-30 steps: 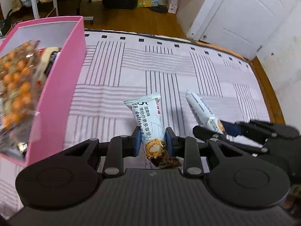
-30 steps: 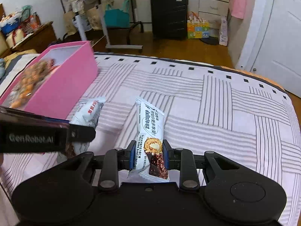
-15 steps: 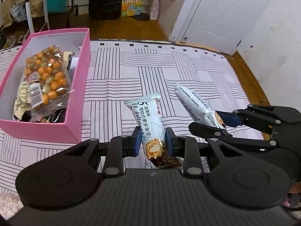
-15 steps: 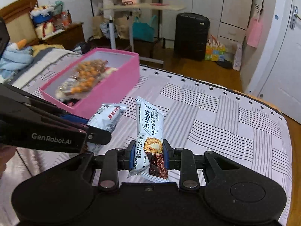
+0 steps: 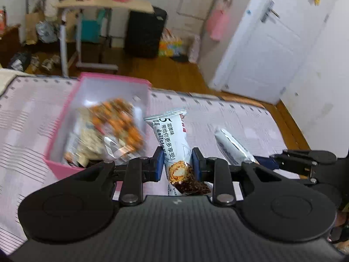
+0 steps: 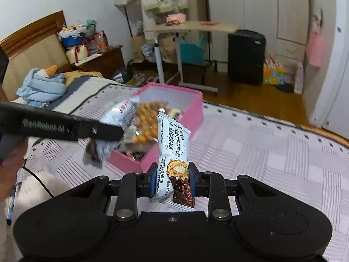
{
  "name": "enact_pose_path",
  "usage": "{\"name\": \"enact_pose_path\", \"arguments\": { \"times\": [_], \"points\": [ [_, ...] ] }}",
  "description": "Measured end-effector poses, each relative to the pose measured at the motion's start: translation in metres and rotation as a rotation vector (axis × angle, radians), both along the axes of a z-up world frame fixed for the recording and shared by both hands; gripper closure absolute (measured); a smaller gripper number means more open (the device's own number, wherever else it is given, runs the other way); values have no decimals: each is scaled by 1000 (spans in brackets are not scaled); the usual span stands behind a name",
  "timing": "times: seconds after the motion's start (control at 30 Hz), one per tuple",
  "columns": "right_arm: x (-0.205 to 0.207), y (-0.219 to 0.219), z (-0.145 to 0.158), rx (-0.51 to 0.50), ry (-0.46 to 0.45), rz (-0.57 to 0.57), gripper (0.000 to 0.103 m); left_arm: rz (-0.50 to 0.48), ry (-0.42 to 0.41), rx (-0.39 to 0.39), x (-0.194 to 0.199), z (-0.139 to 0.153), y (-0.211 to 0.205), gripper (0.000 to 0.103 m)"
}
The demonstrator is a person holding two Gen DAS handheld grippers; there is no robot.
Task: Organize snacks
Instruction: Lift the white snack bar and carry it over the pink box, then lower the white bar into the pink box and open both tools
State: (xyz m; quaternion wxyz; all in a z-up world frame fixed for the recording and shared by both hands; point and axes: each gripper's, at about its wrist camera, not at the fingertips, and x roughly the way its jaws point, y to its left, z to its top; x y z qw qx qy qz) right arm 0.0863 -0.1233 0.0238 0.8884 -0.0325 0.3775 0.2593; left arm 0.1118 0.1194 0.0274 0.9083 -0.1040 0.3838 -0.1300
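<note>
Both hands carry snack bar toward pink box (image 6: 196,111) on striped bed cover (image 6: 272,152).

Left gripper (image 5: 177,164) squeezed tight on left snack bar (image 5: 172,137), just beside box.

Right gripper (image 6: 173,180) squeezed tight on right snack bar (image 6: 174,144), near box.

Next, I think: get over open box, let go.

Box inside blurry; orange snack bag (image 5: 117,120) there, rest hard to tell.

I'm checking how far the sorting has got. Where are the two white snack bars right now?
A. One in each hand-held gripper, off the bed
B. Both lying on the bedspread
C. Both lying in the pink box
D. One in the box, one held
A: the left hand-held gripper is shut on one snack bar and the right hand-held gripper on the other, neither yet in the pink box.
</note>
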Motion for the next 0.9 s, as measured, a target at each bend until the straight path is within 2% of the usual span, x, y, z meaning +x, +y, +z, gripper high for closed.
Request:
{"name": "enact_pose_path", "arguments": {
  "times": [0.17, 0.3, 0.47, 0.63, 0.9],
  "points": [
    [32, 33, -9, 36, 10, 21, 71, 54, -13, 29, 19, -7, 30, 77],
    [59, 59, -28, 73, 26, 28, 71, 126, -16, 63, 38, -32, 50, 77],
    [87, 87, -56, 62, 11, 0, 71, 171, 35, 51, 64, -67, 71, 77],
    [118, 96, -73, 60, 12, -48, 71, 215, 62, 92, 90, -88, 87, 76],
    [161, 109, -95, 48, 37, -97, 70, 231, 100, 121, 118, -104, 96, 76]
  ]
}}
